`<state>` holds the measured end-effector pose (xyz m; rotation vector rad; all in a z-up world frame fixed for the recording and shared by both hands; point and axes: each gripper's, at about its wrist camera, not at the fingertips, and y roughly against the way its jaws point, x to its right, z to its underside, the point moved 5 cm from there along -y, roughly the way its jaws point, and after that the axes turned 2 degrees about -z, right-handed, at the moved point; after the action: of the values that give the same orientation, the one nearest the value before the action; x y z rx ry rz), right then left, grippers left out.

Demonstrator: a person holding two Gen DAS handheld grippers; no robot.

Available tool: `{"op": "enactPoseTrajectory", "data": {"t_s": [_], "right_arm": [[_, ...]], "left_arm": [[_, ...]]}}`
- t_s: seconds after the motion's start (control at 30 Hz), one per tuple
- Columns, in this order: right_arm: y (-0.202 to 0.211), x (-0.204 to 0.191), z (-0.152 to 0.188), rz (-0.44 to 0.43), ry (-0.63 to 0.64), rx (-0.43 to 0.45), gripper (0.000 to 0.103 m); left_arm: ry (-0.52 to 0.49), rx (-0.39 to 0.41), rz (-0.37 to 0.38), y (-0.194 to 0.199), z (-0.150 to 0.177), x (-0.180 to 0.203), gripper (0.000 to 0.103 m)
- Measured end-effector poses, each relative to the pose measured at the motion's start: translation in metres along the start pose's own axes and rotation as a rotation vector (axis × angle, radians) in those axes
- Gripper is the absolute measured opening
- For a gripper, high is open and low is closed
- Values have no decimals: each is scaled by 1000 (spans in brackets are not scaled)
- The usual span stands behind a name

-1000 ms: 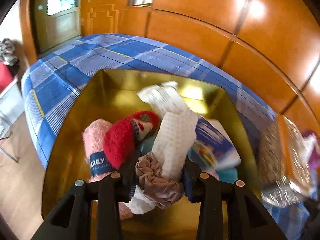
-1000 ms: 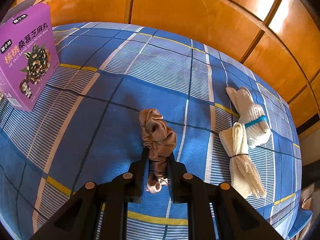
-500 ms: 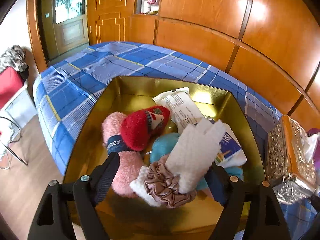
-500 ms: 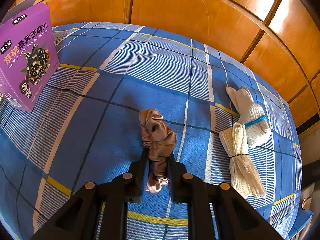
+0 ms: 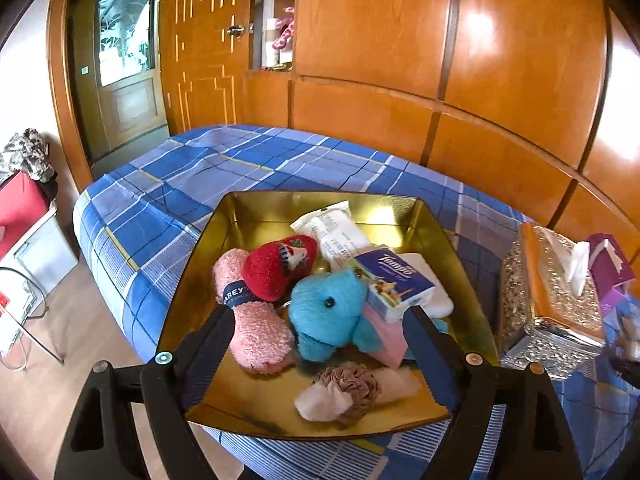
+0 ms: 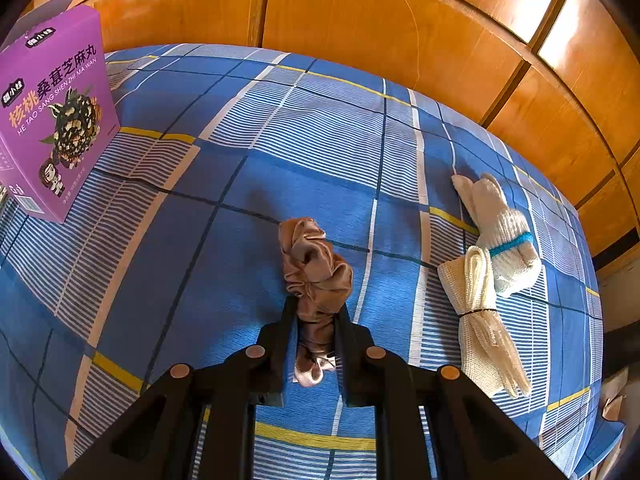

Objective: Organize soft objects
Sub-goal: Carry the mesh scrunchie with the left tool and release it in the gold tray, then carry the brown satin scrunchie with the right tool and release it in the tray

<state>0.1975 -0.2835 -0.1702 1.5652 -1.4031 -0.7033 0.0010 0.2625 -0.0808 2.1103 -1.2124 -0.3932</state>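
Tongs spread wide mark the drop: the left gripper [image 5: 316, 344] has just been opening, its jaws now stand well apart with nothing between them, and the bundle it pinched a second ago, a white cloth roll ringed by a mauve scrunchie [image 5: 347, 390], lies loose on the near floor of the gold tray [image 5: 256, 212]. That delivery looks complete. The bundle has joined the soft things already gathered there: a blue plush toy [image 5: 330, 314] just behind it, a pink fuzzy sock roll [image 5: 256, 320] at the left, a red plush piece [image 5: 280, 266] behind that, with a Tempo tissue pack [image 5: 394, 280] and a white wrapped packet [image 5: 334, 228] at the back. In the left wrist view the gripper has pulled up and back from the tray, which a second ago filled the frame and now sits smaller, and it angles down over the tray's near rim.

The right gripper [image 6: 316, 344] has not stirred. Pitched steeply at the blue plaid bedspread [image 6: 320, 140], it is clamped on a bronze satin scrunchie [image 6: 314, 272], which trails forward from its jaws onto the cloth. By the look of things this goes to the tray next. Near it on the right lie two white knitted bundles [image 6: 490, 276], touching each other and unsorted. A purple snack box [image 6: 52, 112] stands at far left, a silver tissue box [image 5: 548, 308] beside the tray.
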Motion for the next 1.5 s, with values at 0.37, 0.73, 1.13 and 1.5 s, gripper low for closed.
{"op": "enactPoseTrajectory", "data": {"t_s": [0.37, 0.73, 1.13, 1.5], "right_arm": [[-2, 2, 0, -14, -15, -5, 15], [-2, 9, -2, -55, -89, -19, 15], [45, 6, -84, 0, -186, 46, 12], [214, -263, -174, -469, 291, 382, 13]], "left_arm": [[-50, 11, 23, 12, 4, 17, 86], [-95, -17, 47, 9, 15, 34, 86], [-80, -46, 49, -1, 16, 16, 86], [91, -10, -55, 0, -2, -60, 86]]}}
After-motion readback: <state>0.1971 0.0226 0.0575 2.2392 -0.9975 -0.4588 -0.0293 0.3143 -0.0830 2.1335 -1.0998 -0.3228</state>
